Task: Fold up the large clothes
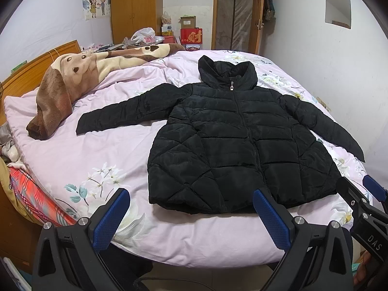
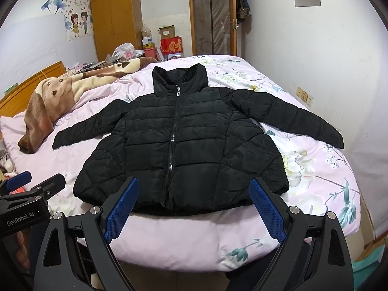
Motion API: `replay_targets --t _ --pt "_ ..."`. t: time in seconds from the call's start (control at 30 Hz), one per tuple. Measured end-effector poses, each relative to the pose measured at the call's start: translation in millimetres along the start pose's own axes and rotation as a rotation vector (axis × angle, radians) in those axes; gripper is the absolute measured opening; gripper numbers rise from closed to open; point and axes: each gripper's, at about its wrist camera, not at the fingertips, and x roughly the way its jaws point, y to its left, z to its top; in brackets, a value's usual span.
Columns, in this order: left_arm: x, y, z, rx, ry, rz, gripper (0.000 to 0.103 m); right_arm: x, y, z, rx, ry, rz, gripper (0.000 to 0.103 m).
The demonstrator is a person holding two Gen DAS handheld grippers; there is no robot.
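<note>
A black hooded puffer jacket [image 1: 230,140] lies flat and zipped on the pink floral bedspread [image 1: 80,160], sleeves spread to both sides, hood toward the far end. It also shows in the right wrist view [image 2: 179,150]. My left gripper [image 1: 191,208] is open and empty, held above the bed's near edge, left of the jacket's hem. My right gripper [image 2: 194,198] is open and empty, just short of the hem's middle. The right gripper also shows at the right of the left wrist view [image 1: 359,191], and the left gripper at the left of the right wrist view [image 2: 36,179].
A brown and cream plush blanket [image 1: 72,82] lies bunched at the bed's left side by the wooden headboard [image 1: 36,65]. A wardrobe [image 1: 133,7], boxes [image 1: 191,34] and a door [image 1: 235,12] stand beyond the bed. A white wall [image 2: 327,60] runs along the right.
</note>
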Motion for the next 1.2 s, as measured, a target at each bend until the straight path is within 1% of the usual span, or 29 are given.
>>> replay_targets --t 0.83,1.07,1.2 --pt "2.7 4.0 -2.8 -0.001 0.009 -0.002 0.103 3.2 0.6 -3.0 -0.001 0.012 -0.003 0.092" --pt "7.5 8.3 -5.0 -0.007 0.014 -0.002 0.103 11.3 -1.8 -1.8 -0.002 0.023 -0.007 0.092" --pt "13.3 10.9 -1.0 -0.017 0.021 -0.001 0.103 17.2 -1.5 -0.4 -0.003 0.032 -0.009 0.092"
